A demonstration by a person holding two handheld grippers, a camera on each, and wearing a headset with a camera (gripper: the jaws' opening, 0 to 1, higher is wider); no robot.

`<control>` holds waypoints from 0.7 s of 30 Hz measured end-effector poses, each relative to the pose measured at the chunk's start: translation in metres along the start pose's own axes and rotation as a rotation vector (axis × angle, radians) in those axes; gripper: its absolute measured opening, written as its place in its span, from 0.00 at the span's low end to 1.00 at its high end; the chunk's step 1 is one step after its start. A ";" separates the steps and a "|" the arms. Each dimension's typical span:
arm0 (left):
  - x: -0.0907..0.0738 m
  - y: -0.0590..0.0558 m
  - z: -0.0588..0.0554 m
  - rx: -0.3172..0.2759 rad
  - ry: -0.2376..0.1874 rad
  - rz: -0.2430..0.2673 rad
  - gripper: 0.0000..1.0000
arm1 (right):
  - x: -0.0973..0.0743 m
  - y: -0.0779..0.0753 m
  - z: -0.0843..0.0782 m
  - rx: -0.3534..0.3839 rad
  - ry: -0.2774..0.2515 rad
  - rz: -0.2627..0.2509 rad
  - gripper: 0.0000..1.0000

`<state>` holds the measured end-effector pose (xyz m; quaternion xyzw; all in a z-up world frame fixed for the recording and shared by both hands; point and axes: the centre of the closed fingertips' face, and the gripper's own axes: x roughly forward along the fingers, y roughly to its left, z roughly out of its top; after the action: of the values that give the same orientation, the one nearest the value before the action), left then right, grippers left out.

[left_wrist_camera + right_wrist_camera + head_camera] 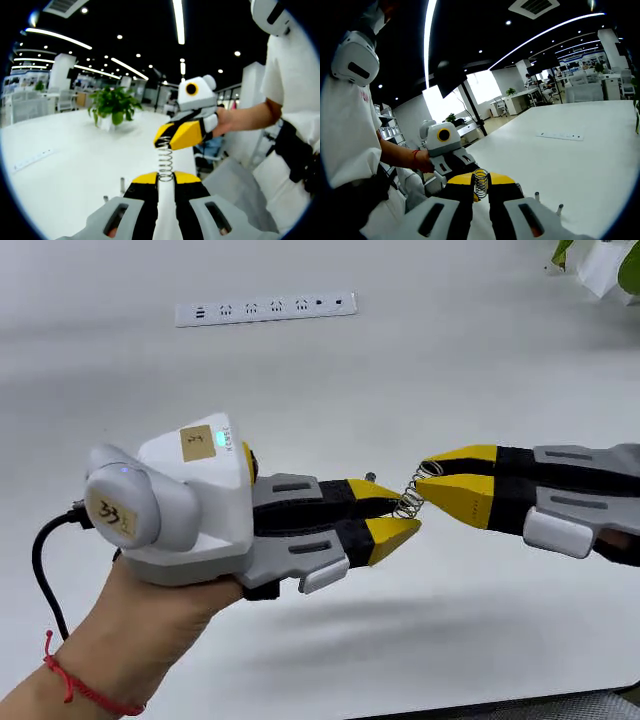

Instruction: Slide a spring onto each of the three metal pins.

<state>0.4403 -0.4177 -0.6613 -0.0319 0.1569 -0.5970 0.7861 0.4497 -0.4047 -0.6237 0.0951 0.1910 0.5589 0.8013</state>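
Note:
A small metal spring (411, 495) hangs in the air, stretched between both grippers above the white table (420, 370). My left gripper (397, 512), held in a hand at the left, is shut on the spring's lower end (165, 162). My right gripper (428, 478) comes in from the right and is shut on the other end, seen end-on (480, 183). The right gripper (169, 141) faces my left gripper (165, 178) tip to tip. Two short metal pins (537, 196) stand upright on the table beyond my right gripper (480, 186); two pins (122, 185) also stand left of the left jaws.
A white power strip (265, 308) lies at the far side of the table. A potted plant (600, 260) stands at the far right corner. The table's front edge (560, 698) runs along the bottom right. The person's body (295, 100) is close behind.

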 end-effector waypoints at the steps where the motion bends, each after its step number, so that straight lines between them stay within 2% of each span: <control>1: 0.000 0.000 0.000 0.002 0.001 -0.001 0.11 | 0.001 0.001 0.000 -0.018 0.012 0.001 0.12; 8: 0.001 -0.002 -0.001 0.004 0.004 -0.010 0.11 | 0.004 0.006 0.000 -0.093 0.068 0.009 0.12; 11: 0.002 -0.002 -0.001 0.005 0.005 -0.015 0.11 | 0.002 0.003 -0.002 -0.119 0.087 0.012 0.12; 21: 0.004 -0.004 -0.001 0.011 0.007 -0.027 0.11 | 0.004 0.004 -0.002 -0.179 0.128 0.015 0.12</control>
<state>0.4372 -0.4220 -0.6621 -0.0274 0.1559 -0.6084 0.7776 0.4461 -0.3996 -0.6251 -0.0112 0.1901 0.5848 0.7885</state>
